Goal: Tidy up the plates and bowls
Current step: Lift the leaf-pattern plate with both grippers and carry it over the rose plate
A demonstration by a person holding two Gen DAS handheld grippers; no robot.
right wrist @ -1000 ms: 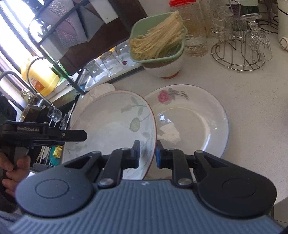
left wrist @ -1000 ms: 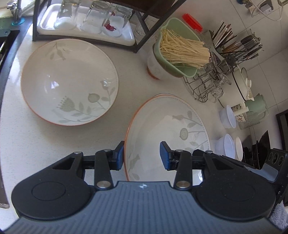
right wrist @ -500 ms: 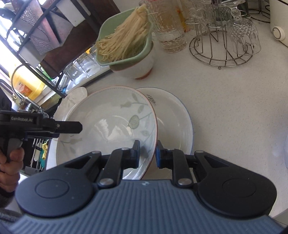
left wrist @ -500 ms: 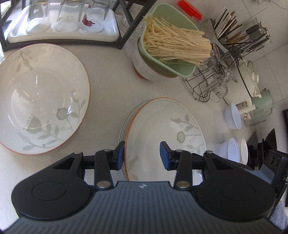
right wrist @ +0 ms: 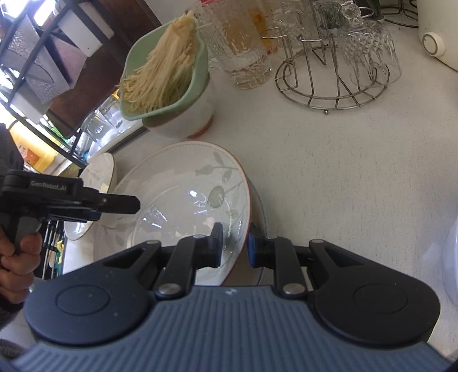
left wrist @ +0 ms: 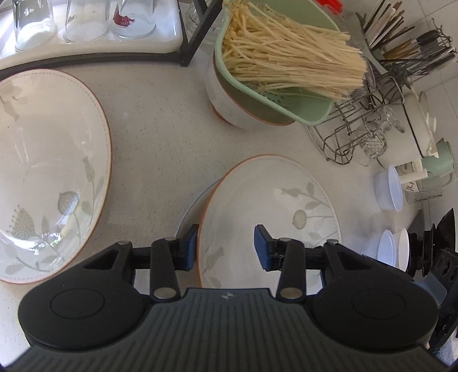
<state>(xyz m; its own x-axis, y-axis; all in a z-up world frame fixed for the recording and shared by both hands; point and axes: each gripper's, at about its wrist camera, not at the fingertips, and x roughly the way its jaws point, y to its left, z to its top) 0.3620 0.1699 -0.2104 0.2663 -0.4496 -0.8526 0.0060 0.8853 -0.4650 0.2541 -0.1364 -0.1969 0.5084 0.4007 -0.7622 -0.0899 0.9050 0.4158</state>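
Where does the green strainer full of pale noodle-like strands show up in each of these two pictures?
Left wrist view: the green strainer sits top centre, tilted in a white bowl, right of the rack post.
Right wrist view: the green strainer is upper left, above the leaf-patterned bowl.
Shared landmark: the wire glass stand, right of the strainer in both.

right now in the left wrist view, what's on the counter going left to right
floral bowl → held bowl over a plate → small white cups

Behind them, further back: glasses → noodle strainer → wire rack
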